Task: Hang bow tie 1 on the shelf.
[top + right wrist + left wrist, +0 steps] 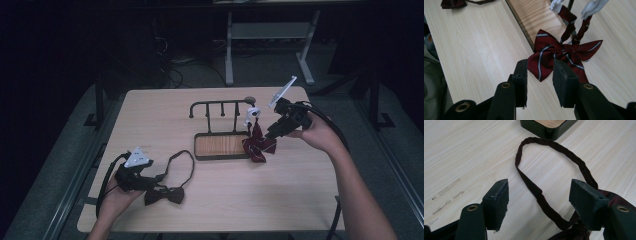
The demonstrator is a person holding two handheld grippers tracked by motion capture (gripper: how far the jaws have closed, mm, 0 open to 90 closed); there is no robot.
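A dark red bow tie with pale stripes rests at the right corner of a black rack's wooden base. Its straps rise to white clips by the rack's hooked rail. My right gripper is open just short of the bow's near wing, pads not touching it. A plain dark bow tie lies at the front left, its strap loop spread on the table. My left gripper stands wide open over that strap.
The light wooden table has bare room at the front right and back left. A corner of the rack's base lies beyond the strap loop. Cables trail from both grippers. A desk frame stands behind the table.
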